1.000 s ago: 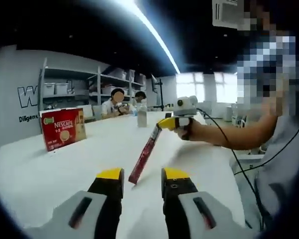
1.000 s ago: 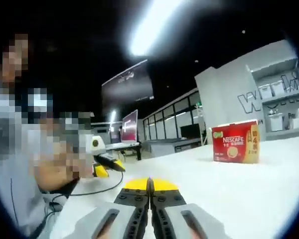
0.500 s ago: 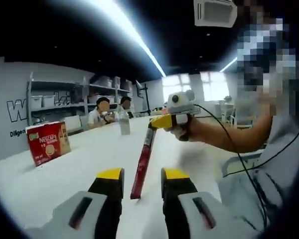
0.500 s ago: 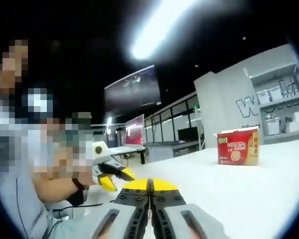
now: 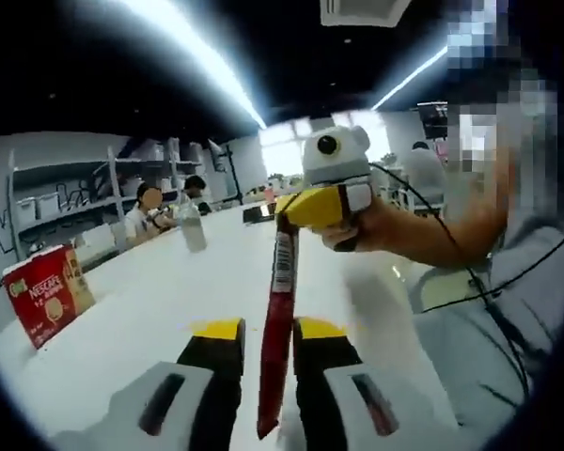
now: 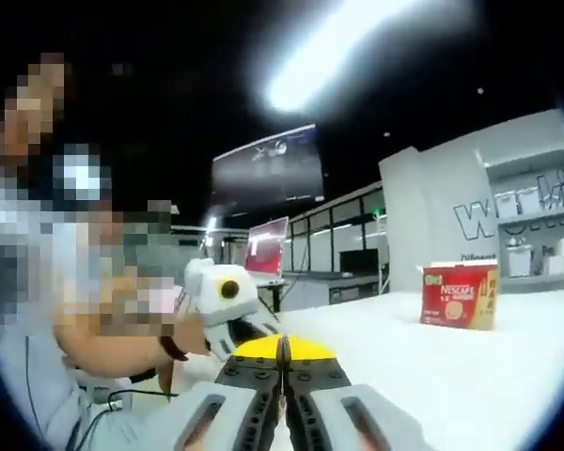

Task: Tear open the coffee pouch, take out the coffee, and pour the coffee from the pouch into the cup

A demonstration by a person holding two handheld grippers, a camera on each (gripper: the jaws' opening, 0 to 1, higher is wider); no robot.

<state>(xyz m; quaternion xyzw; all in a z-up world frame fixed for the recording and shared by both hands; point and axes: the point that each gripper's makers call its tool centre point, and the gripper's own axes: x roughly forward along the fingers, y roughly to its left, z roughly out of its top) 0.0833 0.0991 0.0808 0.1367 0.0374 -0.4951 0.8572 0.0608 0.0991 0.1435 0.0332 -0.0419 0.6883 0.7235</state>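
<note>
Left gripper view: right gripper (image 5: 284,209) pinches slim glossy red coffee pouch (image 5: 276,338) — left gripper (image 5: 268,331) jaws parted around it.

A slim red coffee pouch (image 5: 276,329) with a white barcoded band near its top hangs nearly upright above the white tabletop (image 5: 150,310), its top end pinched in the right gripper (image 5: 291,209), its lower part between the left gripper (image 5: 268,338) jaws.

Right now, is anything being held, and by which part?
The right gripper pinches the red coffee stick by its top end; its lower part hangs between the left gripper's open jaws.
</note>
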